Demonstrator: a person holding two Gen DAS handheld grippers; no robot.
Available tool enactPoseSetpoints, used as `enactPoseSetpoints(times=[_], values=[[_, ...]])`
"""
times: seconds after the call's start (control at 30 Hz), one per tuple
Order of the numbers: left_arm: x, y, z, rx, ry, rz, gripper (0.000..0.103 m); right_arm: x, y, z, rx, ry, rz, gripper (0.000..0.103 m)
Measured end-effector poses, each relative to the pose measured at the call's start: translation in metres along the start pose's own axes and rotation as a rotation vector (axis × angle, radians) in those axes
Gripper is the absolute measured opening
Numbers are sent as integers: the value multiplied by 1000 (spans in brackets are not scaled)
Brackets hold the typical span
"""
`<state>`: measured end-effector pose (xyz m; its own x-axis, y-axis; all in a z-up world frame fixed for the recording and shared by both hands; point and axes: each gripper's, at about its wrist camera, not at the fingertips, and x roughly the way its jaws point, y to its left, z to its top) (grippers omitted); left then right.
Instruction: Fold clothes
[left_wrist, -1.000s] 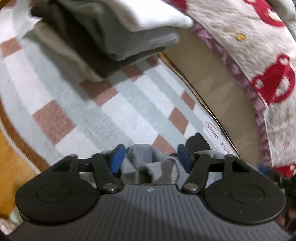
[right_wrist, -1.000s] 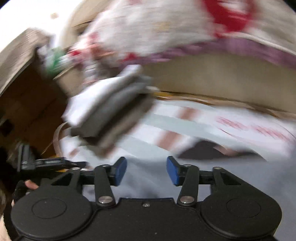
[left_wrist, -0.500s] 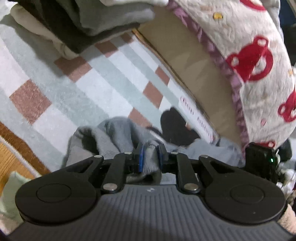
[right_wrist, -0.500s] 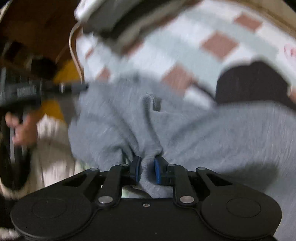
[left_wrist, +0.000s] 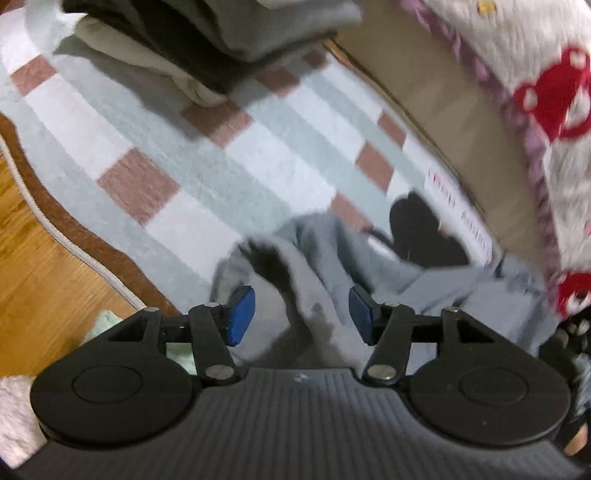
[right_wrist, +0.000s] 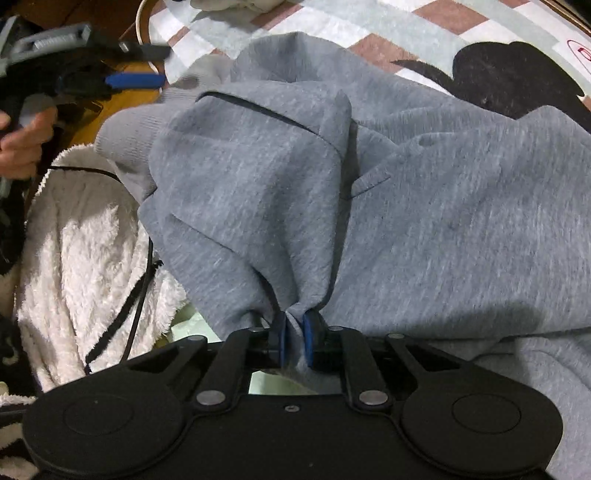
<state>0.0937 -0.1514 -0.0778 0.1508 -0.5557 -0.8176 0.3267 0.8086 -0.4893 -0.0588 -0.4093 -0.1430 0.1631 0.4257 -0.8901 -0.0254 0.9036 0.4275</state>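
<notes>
While the grey sweatshirt lies crumpled on the checked rug, its ribbed cuff points toward the left side of the right wrist view and rests partly over a white fluffy fabric. A bunch of the grey cloth is pinched between the blue pads of the right gripper; its jaws are closing and the pads press on the fabric from both sides, so it grasps the sweatshirt.

From the left wrist view the same sweatshirt is seen below the left gripper. Its jaws are opening, and the two blue pads stand apart with grey cloth between them, but they do not press on it; the garment is released on this side. In the right wrist view the left gripper appears blurred at the upper left, held by a hand.

Beyond the sweatshirt, a black shape printed on the rug shows just beside the cloth. Farther away a stack of folded clothes sits on the rug. At the right of the left wrist view hangs a white blanket with red bears, above a beige panel. A wooden floor shows past the rug's brown border.
</notes>
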Motion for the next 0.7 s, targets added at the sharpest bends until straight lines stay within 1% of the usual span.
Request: enactPoseSetpoints(times=[0.07, 0.13, 0.17, 0.2, 0.23, 0.27, 0.3, 0.33, 0.37, 0.4, 0.43, 0.47, 0.5, 0.53, 0.57, 0.6, 0.63, 0.67, 0.7], values=[[18, -5, -3, -2, 52, -51, 73, -5, 0, -2, -7, -15, 14, 15], [43, -7, 0, -26, 90, -64, 76, -9, 2, -5, -21, -21, 33, 15], [54, -8, 3, -26, 102, -42, 75, -11, 3, -7, -29, -22, 40, 15], [62, -13, 6, 11, 83, -26, 73, -15, 4, -9, -39, -22, 34, 15], [69, -17, 9, 48, 64, -10, 64, -19, 4, -9, -46, -22, 37, 15], [76, -22, 11, 91, 42, 10, 25, -21, 3, -9, -45, -32, 51, 15], [79, -28, 12, 167, 4, 59, 18, -31, -1, -8, -26, -59, 73, 15], [80, -33, 11, 230, -34, 98, 18, -41, -5, -7, -5, -88, 95, 16], [78, -38, 8, 291, -79, 135, 17, -59, -11, -7, 19, -140, 121, 16], [73, -42, 5, 329, -122, 153, 17, -83, -24, -9, 53, -217, 121, 20], [68, -45, 3, 359, -162, 166, 17, -108, -37, -11, 88, -295, 118, 31], [61, -44, 4, 346, -190, 151, 17, -136, -54, -13, 135, -374, 85, 38], [54, -42, 5, 332, -218, 136, 17, -166, -75, -18, 194, -455, 11, 49], [47, -41, 6, 317, -245, 122, 16, -197, -95, -22, 253, -534, -65, 51], [42, -40, 8, 302, -270, 113, 16, -218, -111, -25, 290, -579, -151, 51], [40, -39, 10, 299, -290, 109, 16, -241, -131, -27, 319, -612, -259, 52], [38, -38, 13, 295, -305, 103, 16, -256, -151, -28, 331, -616, -359, 53], [39, -35, 15, 290, -299, 92, 17, -271, -170, -29, 341, -618, -458, 53], [45, -33, 19, 281, -279, 81, 17, -276, -188, -28, 349, -590, -530, 54]])
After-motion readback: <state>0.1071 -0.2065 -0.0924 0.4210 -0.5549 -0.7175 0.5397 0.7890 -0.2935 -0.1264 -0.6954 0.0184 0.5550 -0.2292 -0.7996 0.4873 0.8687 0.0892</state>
